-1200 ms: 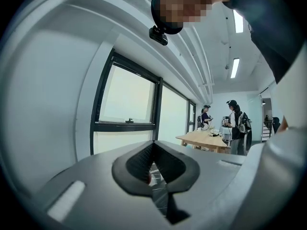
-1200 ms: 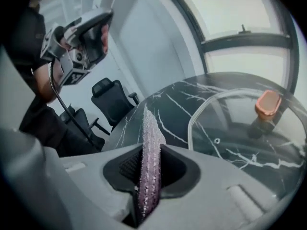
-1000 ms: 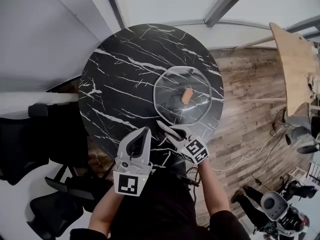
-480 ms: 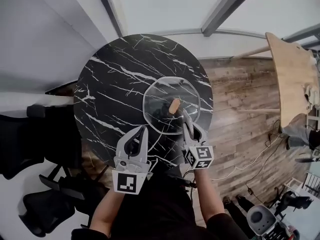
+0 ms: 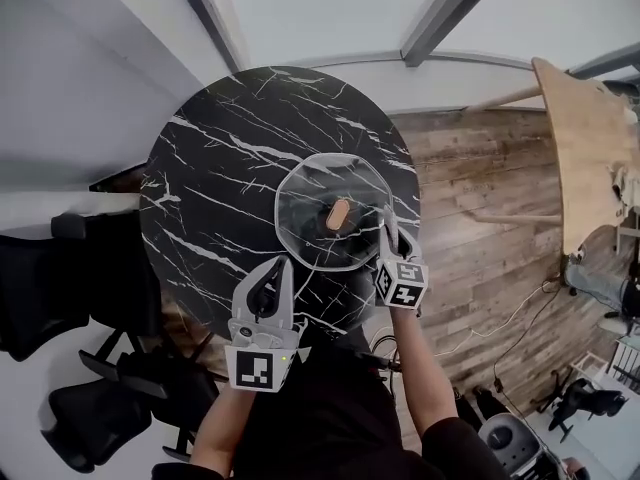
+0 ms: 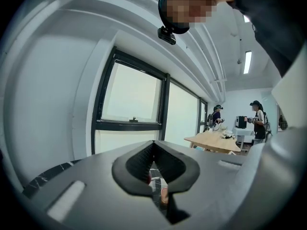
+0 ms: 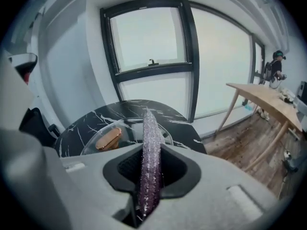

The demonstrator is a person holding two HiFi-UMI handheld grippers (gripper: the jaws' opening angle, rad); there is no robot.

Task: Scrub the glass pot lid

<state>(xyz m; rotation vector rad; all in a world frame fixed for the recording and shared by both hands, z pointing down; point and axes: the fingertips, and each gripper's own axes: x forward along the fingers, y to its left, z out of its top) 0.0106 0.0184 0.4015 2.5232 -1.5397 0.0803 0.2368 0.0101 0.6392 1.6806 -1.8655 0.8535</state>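
Left gripper (image 5: 283, 271), nearest me, hangs over the near table edge, jaws together with nothing between them. My right gripper (image 5: 386, 220) is clamped on a purple glitter scrubbing pad (image 7: 148, 143), held edge-on at the right rim of the glass pot lid (image 5: 305, 230); contact not confirmed. Lid lies knob (image 5: 338, 214) up on the black marble table (image 5: 215, 158).
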